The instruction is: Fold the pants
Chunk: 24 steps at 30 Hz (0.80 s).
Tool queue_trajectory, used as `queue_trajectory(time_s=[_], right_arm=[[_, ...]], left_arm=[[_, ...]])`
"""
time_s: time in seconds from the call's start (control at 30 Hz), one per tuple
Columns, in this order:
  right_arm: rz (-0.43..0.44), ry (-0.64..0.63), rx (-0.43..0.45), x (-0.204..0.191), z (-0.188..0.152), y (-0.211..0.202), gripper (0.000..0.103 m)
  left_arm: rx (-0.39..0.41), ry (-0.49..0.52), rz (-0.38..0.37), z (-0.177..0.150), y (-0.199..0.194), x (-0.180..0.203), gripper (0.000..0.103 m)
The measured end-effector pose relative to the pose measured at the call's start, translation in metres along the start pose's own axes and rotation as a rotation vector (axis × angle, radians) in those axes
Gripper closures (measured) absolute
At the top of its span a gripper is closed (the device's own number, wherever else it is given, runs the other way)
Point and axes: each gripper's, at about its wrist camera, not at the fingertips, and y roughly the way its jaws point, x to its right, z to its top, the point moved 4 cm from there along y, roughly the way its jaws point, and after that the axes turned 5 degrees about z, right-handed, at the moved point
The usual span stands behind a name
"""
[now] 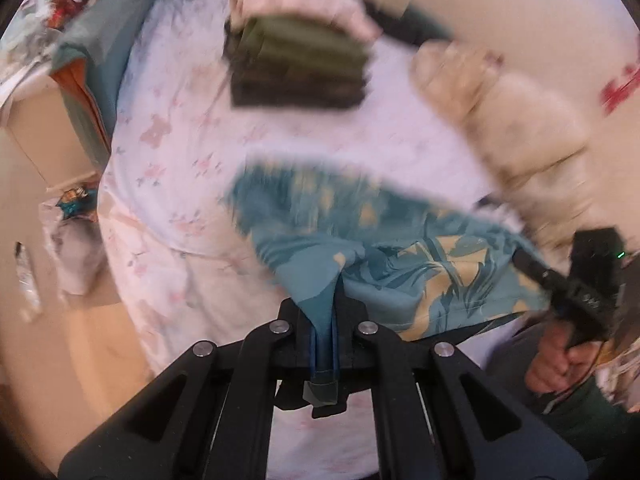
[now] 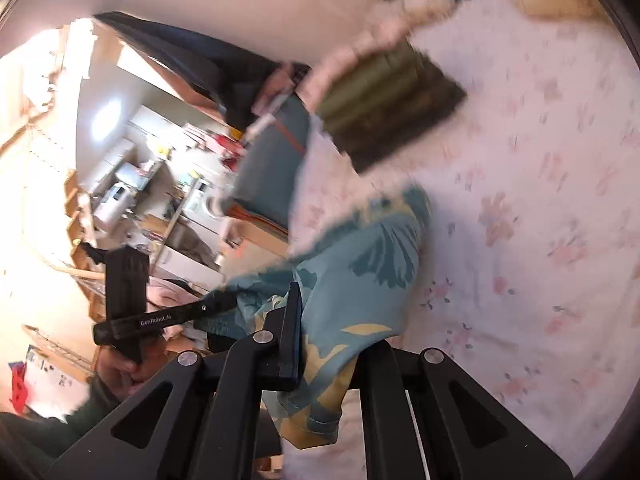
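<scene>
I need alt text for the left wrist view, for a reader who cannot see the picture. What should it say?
The left gripper is shut on a corner of the teal floral pants, which hang stretched above a pale floral bedsheet. At the right edge, the right gripper holds the other end. A folded olive garment lies farther back on the sheet; the image is blurred.

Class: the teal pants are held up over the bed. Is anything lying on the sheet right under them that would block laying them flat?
Nothing visible does. The sheet below the pants looks bare; the folded green stack lies farther off.
</scene>
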Motion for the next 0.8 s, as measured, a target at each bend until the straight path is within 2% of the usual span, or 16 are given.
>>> queue_trajectory(time_s=[0.03,0.13,0.27,0.4,0.47,0.53,0.6,0.67,0.73,0.8], right_arm=[[0.007,-0.011,0.012,-0.009,0.002,-0.013,0.096],[0.087,-0.002,0.073,-0.034,0.011,-0.057,0.096],[0.119,-0.019,0.126,-0.056,0.017,-0.078,0.096],[0.066,-0.031,0.131,-0.063,0.035,-0.081,0.096],[-0.021,-0.05,0.107,-0.064,0.06,-0.067,0.096],[-0.063,-0.064,0.095,-0.065,0.087,-0.058,0.096],[-0.113,-0.097,0.103,-0.071,0.119,-0.049,0.096],[-0.112,-0.132,0.122,-0.082,0.14,-0.049,0.096],[-0.093,-0.194,0.163,-0.097,0.152,-0.055,0.096],[-0.059,-0.193,0.185,-0.101,0.149,-0.062,0.096]], left_arm=[[0.048,0.009,-0.028,-0.004,-0.017,0.009,0.1],[0.118,0.033,-0.072,-0.019,-0.045,0.027,0.1],[0.135,-0.023,-0.121,-0.016,-0.059,0.034,0.1],[0.179,-0.015,-0.078,0.02,-0.061,0.034,0.1],[0.176,-0.039,-0.027,0.046,-0.052,0.031,0.1],[0.197,-0.076,0.022,0.075,-0.048,0.029,0.1],[0.245,-0.093,0.029,0.1,-0.054,0.028,0.099],[0.34,-0.095,0.037,0.117,-0.073,0.03,0.099],[0.394,-0.078,0.017,0.12,-0.087,0.034,0.099],[0.418,-0.05,0.014,0.11,-0.091,0.035,0.099]])
